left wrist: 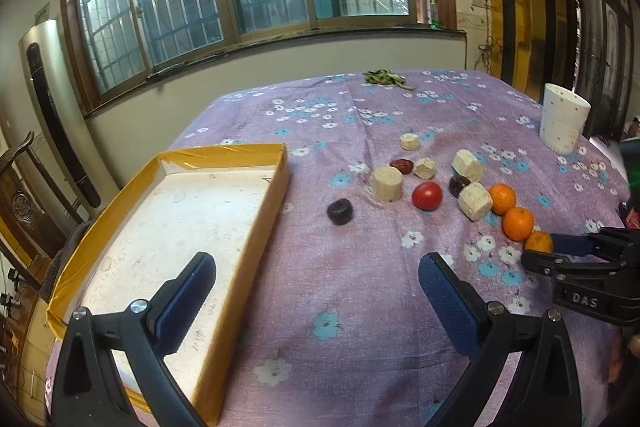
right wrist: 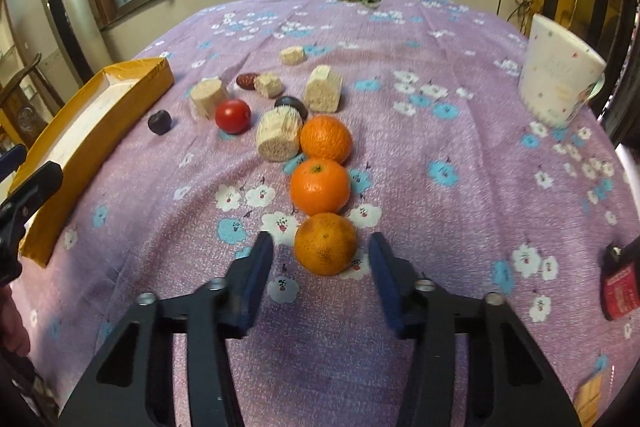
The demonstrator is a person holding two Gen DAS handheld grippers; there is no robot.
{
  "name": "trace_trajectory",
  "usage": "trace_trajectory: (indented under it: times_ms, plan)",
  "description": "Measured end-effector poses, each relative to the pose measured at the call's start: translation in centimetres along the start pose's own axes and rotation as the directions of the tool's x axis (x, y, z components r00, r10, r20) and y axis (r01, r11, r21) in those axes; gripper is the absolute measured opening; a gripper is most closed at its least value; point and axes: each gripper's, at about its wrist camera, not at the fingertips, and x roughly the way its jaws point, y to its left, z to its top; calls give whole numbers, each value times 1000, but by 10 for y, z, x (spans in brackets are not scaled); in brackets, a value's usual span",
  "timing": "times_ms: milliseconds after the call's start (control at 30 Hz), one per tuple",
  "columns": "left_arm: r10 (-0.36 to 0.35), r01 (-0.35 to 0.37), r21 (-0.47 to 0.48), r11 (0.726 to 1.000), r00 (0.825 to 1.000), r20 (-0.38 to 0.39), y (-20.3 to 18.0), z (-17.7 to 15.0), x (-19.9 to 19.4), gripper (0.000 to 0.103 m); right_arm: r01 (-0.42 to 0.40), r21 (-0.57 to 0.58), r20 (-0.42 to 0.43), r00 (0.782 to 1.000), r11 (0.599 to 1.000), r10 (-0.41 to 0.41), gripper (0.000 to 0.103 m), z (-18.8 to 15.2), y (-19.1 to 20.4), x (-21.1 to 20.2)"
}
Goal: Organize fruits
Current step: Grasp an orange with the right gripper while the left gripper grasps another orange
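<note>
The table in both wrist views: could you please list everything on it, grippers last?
oranges: 3, orange, row at right
tomato: 1, red, middle
dark fruits: 2, purple-black, middle
small red fruit: 1, dark red, among chunks
pale chunks: 5, cream, middle
tray: 1, yellow rim, white floor, left
mug: 1, white, far right
leaves: 1 clump, green, far edge
left gripper: black, blue pads, open, beside tray
right gripper: black, blue pads, open, astride nearest orange, not touching

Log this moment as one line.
step: pick nearest orange | right gripper: open, straddling it, pads not touching | left gripper: open, empty | tray: no fruit
</note>
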Motion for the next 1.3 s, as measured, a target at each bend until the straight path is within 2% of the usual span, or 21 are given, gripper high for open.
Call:
trace_trajectory:
  times_ms: [67,300,467,600,667,767,833,900,1033,1133,1200,1233,1267,1300]
  plan:
    - [-19,20,10,1000,1000,-9,-5,1,1,103,0,-2,5,1000,1000,0,31,-1,-1,0]
    - [-94,97,42,994,993,-70,-29,12,16,103,-20,50,21,1000,999,19,30,-3,-18,-12]
    - [-131,135,23,991,984,-118,-37,21,30,103,13,39,35,999,999,-15,30,-5,-29,-23]
    - [-215,219,6,976,961,-174,-52,32,38,103,14,51,36,999,999,-15,30,-8,-37,-25]
    - [-273,280,5,960,940,-207,-69,34,39,103,13,53,37,999,998,-15,30,-10,-41,-26]
    - [-326,327,-43,944,907,-267,-92,36,49,103,30,45,45,999,999,-32,30,-12,-46,-30]
    - [-342,333,-81,939,893,-291,-103,36,57,98,40,51,49,998,998,-43,30,-14,-53,-33]
    - [-344,335,-85,938,885,-315,-114,36,64,86,42,61,51,998,997,-46,31,-16,-60,-36]
    - [-309,313,-48,949,883,-353,-136,32,74,75,56,80,48,997,995,-60,31,-20,-74,-41]
    - [-309,312,-54,949,876,-370,-143,28,80,64,57,91,47,997,994,-62,31,-23,-81,-43]
    - [-321,319,-68,945,872,-369,-146,27,84,53,55,97,47,997,994,-59,31,-25,-85,-44]
    - [-310,309,-62,949,881,-359,-146,27,83,49,53,98,46,997,994,-57,31,-26,-86,-44]
    - [-321,319,-65,945,878,-356,-146,26,83,37,50,98,46,997,994,-55,31,-26,-87,-44]
    - [-325,323,-66,944,877,-353,-146,26,82,37,48,97,47,997,994,-53,31,-27,-87,-44]
